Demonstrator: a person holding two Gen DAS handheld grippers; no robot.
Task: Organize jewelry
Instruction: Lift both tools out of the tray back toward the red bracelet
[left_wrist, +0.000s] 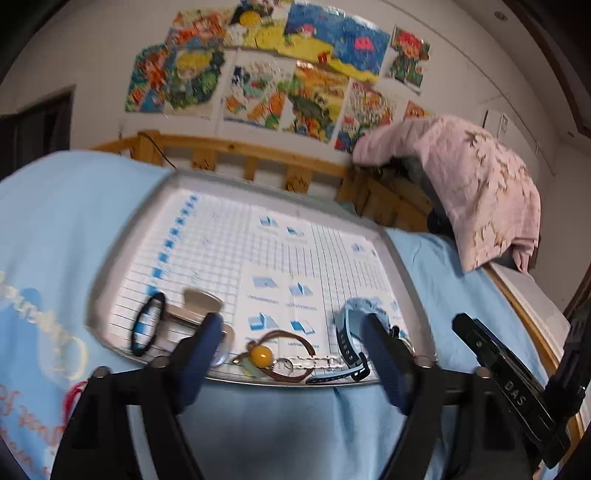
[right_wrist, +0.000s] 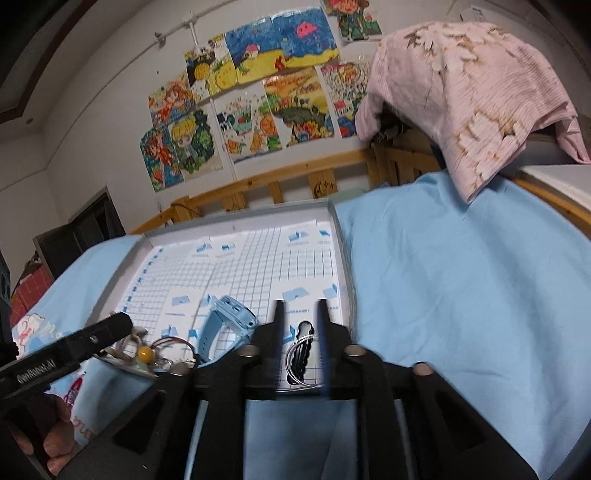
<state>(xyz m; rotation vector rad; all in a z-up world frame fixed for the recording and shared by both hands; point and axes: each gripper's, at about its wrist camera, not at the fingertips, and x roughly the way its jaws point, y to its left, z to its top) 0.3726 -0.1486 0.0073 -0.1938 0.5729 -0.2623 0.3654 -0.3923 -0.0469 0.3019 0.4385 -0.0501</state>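
Observation:
A shallow grey tray (left_wrist: 258, 181) lined with grid paper lies on a light blue sheet. Along its near edge sit a black loop (left_wrist: 147, 325), a beige piece (left_wrist: 199, 302), a yellow bead on a brown cord (left_wrist: 258, 354), a clear bead bracelet (left_wrist: 317, 362) and a blue watch (left_wrist: 347, 332). My left gripper (left_wrist: 291, 325) stands wide open over the bead and cord, touching nothing. In the right wrist view, my right gripper (right_wrist: 301, 317) is partly open around a black hair clip (right_wrist: 301, 350) lying on the tray (right_wrist: 236, 212); gaps show on both sides. The watch (right_wrist: 225, 325) lies to its left.
A wooden bed rail (left_wrist: 258, 155) runs behind the tray, with a pink cloth (left_wrist: 480, 184) draped over its right corner. Colourful drawings (left_wrist: 277, 66) cover the wall. Blue sheet (right_wrist: 461, 295) spreads to the right of the tray. A hand (right_wrist: 48, 443) holds the left gripper.

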